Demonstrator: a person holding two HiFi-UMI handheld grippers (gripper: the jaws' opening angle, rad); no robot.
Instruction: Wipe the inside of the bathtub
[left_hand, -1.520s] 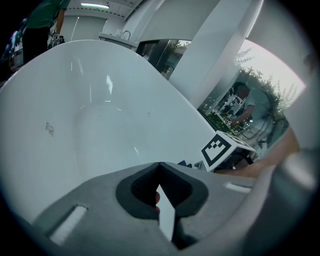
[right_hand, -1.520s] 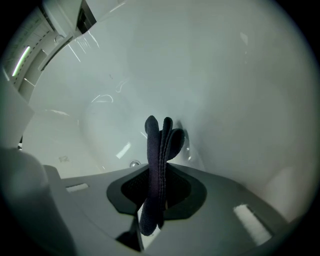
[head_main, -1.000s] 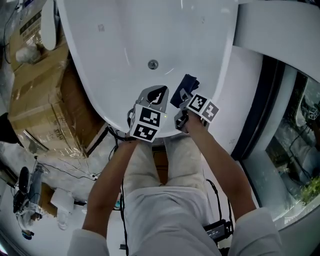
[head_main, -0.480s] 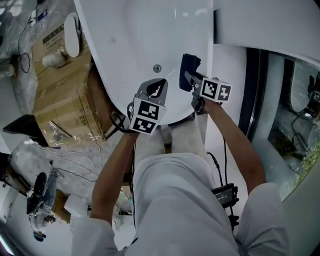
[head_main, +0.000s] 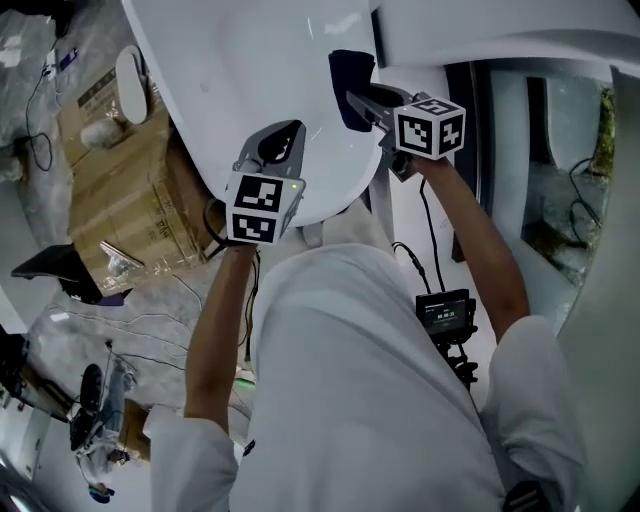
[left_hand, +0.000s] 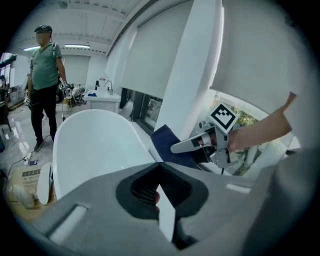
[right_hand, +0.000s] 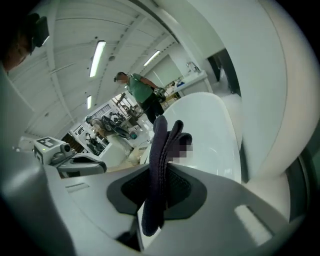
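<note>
At upper centre, right tool (head_main: 358, 100) grasping a dark cloth (head_main: 347, 70) at the bathtub (head_main: 240, 60) edge, left tool (head_main: 283, 138) clenched, empty.

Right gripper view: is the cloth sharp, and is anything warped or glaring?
Right gripper view: cloth fairly sharp, straight edges bowed by the wide lens, corners dark. Head view: bathtub bright white, little surface detail.

- A brown cardboard box wrapped in clear plastic (head_main: 110, 190) stands on the floor at the left of the head view.
- A white oval piece (head_main: 132, 72) sits by its top end.
- A black cable (head_main: 212, 232) loops beside the box.
- A small black device with a screen (head_main: 445, 310) hangs on a cable.
- A person in a green shirt and dark trousers (left_hand: 44, 75) stands well off.
- Long ceiling strip lights (right_hand: 97, 58) glow overhead.
</note>
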